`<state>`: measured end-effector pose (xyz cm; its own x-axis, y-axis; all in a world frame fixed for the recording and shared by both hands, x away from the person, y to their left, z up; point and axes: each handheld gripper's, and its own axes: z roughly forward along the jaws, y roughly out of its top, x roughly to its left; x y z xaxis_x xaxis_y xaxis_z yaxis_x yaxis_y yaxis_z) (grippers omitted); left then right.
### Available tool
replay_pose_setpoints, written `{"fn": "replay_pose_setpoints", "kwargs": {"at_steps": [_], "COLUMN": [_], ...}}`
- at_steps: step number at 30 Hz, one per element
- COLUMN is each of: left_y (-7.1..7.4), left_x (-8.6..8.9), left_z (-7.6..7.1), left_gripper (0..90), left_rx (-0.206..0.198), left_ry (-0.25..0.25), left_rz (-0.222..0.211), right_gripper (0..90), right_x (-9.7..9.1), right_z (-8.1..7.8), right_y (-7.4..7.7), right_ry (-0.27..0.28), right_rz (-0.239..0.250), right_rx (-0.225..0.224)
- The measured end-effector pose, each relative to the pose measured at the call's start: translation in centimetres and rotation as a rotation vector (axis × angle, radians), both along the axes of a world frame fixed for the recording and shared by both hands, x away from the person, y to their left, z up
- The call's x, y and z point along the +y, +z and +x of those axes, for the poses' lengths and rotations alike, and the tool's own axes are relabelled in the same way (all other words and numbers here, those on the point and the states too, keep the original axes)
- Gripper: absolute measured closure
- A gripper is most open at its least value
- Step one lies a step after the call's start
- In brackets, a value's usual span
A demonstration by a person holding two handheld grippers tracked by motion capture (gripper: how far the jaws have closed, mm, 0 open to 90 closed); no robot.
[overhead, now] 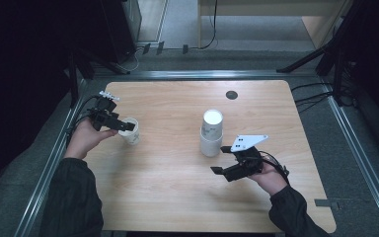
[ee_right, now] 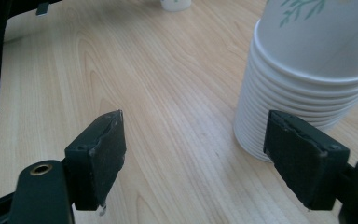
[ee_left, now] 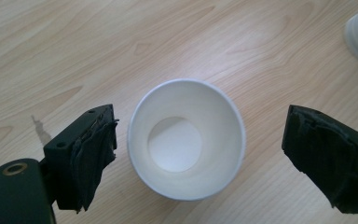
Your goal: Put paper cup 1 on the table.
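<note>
Two spread hand-held grippers: left (ee_left: 193, 156) over round paper cup (ee_left: 186, 140), right (ee_right: 193, 158) beside ribbed cup stack (ee_right: 307, 79).

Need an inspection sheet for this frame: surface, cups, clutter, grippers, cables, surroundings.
Surface: wooden table, bare apart from the cups and a dark round insert.
Job's things: single paper cup upright and empty; cup stack upside down at centre.
Clutter: nothing seen.
Grippers: left gripper open over the single cup, pads clear of it; right gripper open beside the stack, empty.
Cables: black leads off the right edge.
Surroundings: dark stands, grey floor.
</note>
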<state>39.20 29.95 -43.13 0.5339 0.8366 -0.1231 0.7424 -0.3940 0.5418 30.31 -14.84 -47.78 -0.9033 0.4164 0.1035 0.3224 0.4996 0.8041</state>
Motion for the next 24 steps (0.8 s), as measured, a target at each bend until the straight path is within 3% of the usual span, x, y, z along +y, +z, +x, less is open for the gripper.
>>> {"fn": "replay_pose_setpoints", "kwargs": {"at_steps": [3, 8, 10, 14, 17, 21, 24], "left_y": [0.7, 1.8, 2.1, 2.6, 2.8, 2.8, 2.7], "left_x": [-0.5, -1.7, -2.4, -3.6, -4.4, -5.4, -6.2], "left_z": [-0.5, -1.4, -1.8, -2.5, -3.0, -3.5, -3.8], "left_gripper": [10.2, 11.4, 11.9, 12.4, 12.5, 12.8, 12.8], "left_rx": [-0.024, -0.048, -0.043, -0.052, -0.06, -0.067, -0.075], "left_ry": [-0.01, -0.062, -0.095, -0.147, -0.167, -0.184, -0.197], "left_rz": [-0.01, -0.068, -0.107, -0.135, -0.15, -0.148, -0.148], "right_gripper": [20.4, 19.2, 18.8, 17.3, 12.6, 12.2, 12.4], "right_x": [-0.3, -1.1, -1.3, -1.7, -1.9, -1.8, -2.2], "right_z": [0.1, 0.1, 0.0, 0.1, 0.3, 0.2, 0.4], "right_y": [0.2, 0.5, 0.6, 0.8, 1.0, 1.3, 1.6], "right_ry": [-0.013, -0.024, -0.023, -0.054, -0.044, -0.075, -0.071], "right_rz": [0.011, 0.029, 0.009, -0.031, -0.039, -0.061, -0.027], "right_rx": [-0.005, -0.007, -0.036, -0.074, -0.036, -0.04, -0.022]}}
